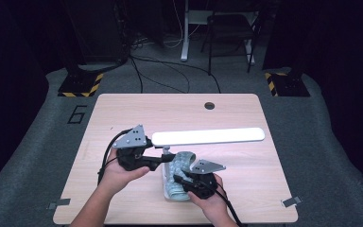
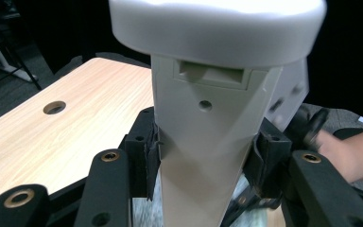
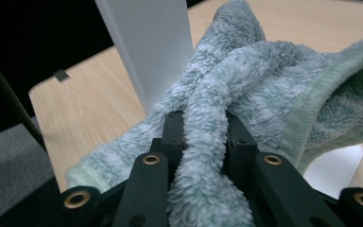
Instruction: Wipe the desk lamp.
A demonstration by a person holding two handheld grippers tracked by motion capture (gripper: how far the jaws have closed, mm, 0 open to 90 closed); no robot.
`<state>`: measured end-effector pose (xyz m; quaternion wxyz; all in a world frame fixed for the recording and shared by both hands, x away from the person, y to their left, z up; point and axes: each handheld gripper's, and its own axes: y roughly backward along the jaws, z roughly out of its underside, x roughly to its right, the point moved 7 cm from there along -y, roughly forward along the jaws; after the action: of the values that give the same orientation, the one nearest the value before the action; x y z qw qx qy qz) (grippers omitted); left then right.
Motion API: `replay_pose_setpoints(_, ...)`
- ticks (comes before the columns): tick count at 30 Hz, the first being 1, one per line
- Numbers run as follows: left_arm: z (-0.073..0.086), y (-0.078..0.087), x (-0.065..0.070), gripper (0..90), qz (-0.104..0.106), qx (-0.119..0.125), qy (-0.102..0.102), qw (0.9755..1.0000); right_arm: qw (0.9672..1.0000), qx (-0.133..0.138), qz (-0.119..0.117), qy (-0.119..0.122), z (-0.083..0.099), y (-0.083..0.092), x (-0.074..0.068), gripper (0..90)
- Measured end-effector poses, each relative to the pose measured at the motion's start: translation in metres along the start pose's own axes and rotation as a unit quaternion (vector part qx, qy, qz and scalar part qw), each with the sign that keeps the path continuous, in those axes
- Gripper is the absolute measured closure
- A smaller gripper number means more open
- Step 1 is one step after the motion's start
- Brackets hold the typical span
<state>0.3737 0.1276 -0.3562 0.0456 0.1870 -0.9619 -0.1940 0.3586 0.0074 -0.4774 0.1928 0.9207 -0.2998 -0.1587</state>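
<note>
A white desk lamp stands on the table, its long bar head (image 1: 208,136) lying level over the middle. My left gripper (image 1: 163,160) is shut on the lamp's upright stem (image 2: 203,142), just under the head (image 2: 217,28). A fluffy pale green towel (image 1: 178,176) is draped over the lamp's base. My right gripper (image 1: 182,181) is shut on a bunched fold of that towel (image 3: 208,137), with the white stem (image 3: 146,47) rising right behind it. A corner of the white base (image 3: 335,170) peeks out under the cloth.
The light wooden table (image 1: 123,109) has a round cable hole (image 1: 210,105) at the far middle and small metal clips (image 1: 290,202) at the front corners. Beyond the far edge stand a chair (image 1: 231,33), floor cables and hazard-striped stand feet (image 1: 80,85).
</note>
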Motion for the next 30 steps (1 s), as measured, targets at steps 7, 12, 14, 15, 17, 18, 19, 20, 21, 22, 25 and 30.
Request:
replay_pose_setpoints(7,0.000,0.001,0.000,52.6,0.000,-0.001,-0.002,1.0000,0.9980,0.058,-0.023,-0.009,-0.030,0.020,-0.008,73.9)
replay_pose_setpoints(12,0.000,0.001,0.000,52.6,-0.001,-0.001,0.000,1.0000,0.9977,0.065,-0.021,-0.003,-0.036,0.021,-0.008,74.0)
replay_pose_setpoints(14,0.001,0.001,0.000,52.7,-0.002,-0.001,0.000,1.0000,0.9978,0.064,-0.019,-0.004,-0.032,0.019,-0.008,74.0)
replay_pose_setpoints(15,0.001,0.001,0.000,52.6,-0.002,-0.001,0.000,1.0000,0.9980,0.060,-0.019,-0.006,-0.030,0.018,-0.009,74.0)
replay_pose_setpoints(17,0.001,0.001,0.000,52.6,-0.001,-0.002,0.000,1.0000,0.9987,0.049,-0.012,-0.002,-0.025,0.015,-0.008,74.0)
replay_pose_setpoints(18,0.001,0.001,0.000,52.7,-0.001,-0.002,0.000,1.0000,0.9988,0.049,-0.008,-0.002,-0.022,0.012,-0.007,74.0)
replay_pose_setpoints(19,0.001,0.001,0.000,52.6,-0.001,-0.001,0.000,1.0000,0.9992,0.039,-0.008,-0.001,-0.017,0.009,-0.006,74.0)
replay_pose_setpoints(20,0.001,0.001,0.000,52.7,-0.001,-0.001,0.000,1.0000,0.9995,0.031,-0.005,0.001,-0.012,0.006,-0.005,74.0)
replay_pose_setpoints(21,0.001,0.001,0.000,52.6,-0.003,-0.001,0.000,1.0000,0.9998,0.022,-0.003,0.000,-0.006,0.003,-0.004,74.0)
replay_pose_setpoints(22,0.001,0.000,0.000,52.7,0.000,-0.001,-0.002,1.0000,0.9999,0.014,-0.001,-0.002,-0.001,-0.001,-0.002,74.0)
replay_pose_setpoints(25,0.000,-0.001,0.000,52.7,-0.002,-0.001,0.000,1.0000,0.9999,-0.016,0.001,0.004,0.017,-0.012,0.003,74.0)
replay_pose_setpoints(30,0.000,-0.001,0.000,52.6,0.000,-0.002,-0.001,1.0000,0.9972,-0.071,0.017,0.014,0.044,-0.029,0.008,74.0)
